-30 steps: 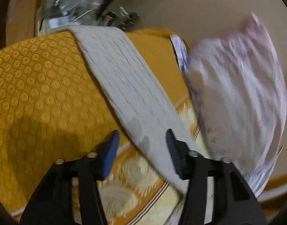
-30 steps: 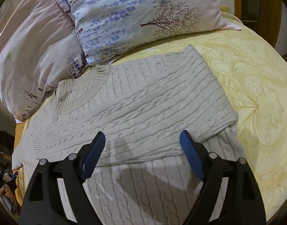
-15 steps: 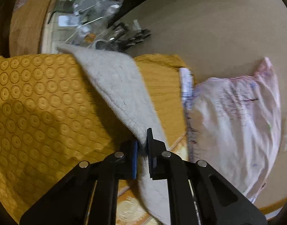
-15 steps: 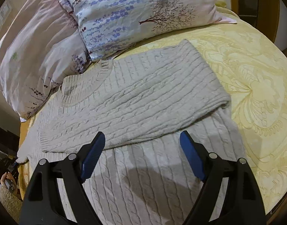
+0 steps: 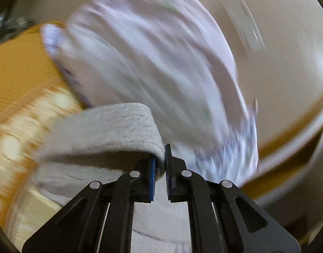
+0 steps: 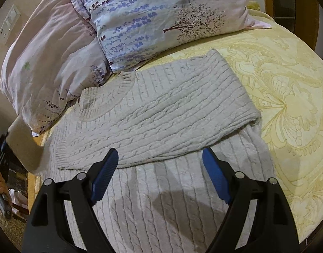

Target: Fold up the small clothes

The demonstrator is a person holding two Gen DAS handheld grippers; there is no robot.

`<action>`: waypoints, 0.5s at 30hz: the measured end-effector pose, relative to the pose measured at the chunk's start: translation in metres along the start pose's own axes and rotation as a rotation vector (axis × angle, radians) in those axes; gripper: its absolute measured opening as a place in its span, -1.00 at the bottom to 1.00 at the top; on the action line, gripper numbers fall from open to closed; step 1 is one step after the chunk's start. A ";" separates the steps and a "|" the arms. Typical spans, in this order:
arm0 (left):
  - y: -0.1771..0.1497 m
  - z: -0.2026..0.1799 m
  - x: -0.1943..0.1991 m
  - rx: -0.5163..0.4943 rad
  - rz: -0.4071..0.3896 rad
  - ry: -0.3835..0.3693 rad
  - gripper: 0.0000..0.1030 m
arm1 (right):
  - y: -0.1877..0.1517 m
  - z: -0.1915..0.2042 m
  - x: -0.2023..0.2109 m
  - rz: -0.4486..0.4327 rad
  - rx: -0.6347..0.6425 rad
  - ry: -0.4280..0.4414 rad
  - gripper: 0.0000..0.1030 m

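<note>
L wrist view, blurred: left hand-held gripper (image 5: 160,168) clamped on sweater (image 5: 102,130) sleeve lifted by pillow (image 5: 150,59); R wrist view only: right hand-held gripper (image 6: 160,171) jaws wide apart, empty, over sweater (image 6: 161,109) half-folded on bed (image 6: 287,84).

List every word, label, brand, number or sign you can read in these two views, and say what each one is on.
None can be read.
Sweater: plain cable knit, no visible tag or label.
Pillows: printed trees and flowers only, no lettering.
Bedspread: ornamental pattern, no text.
Wall plate: no legible markings.
Left wrist view: too motion-blurred to show any writing.
</note>
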State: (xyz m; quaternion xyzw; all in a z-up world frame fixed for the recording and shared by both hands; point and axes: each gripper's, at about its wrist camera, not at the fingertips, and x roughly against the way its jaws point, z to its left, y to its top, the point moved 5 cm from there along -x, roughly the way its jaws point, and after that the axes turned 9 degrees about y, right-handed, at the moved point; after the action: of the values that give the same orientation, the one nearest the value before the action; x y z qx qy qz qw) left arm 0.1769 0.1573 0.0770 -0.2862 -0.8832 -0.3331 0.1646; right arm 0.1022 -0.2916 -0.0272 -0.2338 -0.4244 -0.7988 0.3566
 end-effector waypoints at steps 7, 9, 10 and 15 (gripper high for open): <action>-0.128 -0.052 -0.091 -0.257 0.294 0.067 -0.87 | -0.001 -0.025 0.010 0.002 -0.039 -0.020 0.59; -0.156 -0.052 -0.105 -0.303 0.350 0.104 -0.86 | 0.000 -0.031 0.012 0.008 -0.048 -0.024 0.59; -0.165 -0.051 -0.110 -0.325 0.367 0.120 -0.86 | 0.001 -0.032 0.013 0.011 -0.049 -0.024 0.59; -0.171 -0.052 -0.118 -0.353 0.432 0.109 -0.42 | 0.012 -0.010 0.011 0.024 0.038 0.008 0.59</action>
State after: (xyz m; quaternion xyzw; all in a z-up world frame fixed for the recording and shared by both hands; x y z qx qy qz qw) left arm 0.1691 -0.0297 -0.0262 -0.4737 -0.7199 -0.4539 0.2266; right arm 0.1035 -0.3086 -0.0189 -0.2287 -0.4351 -0.7874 0.3721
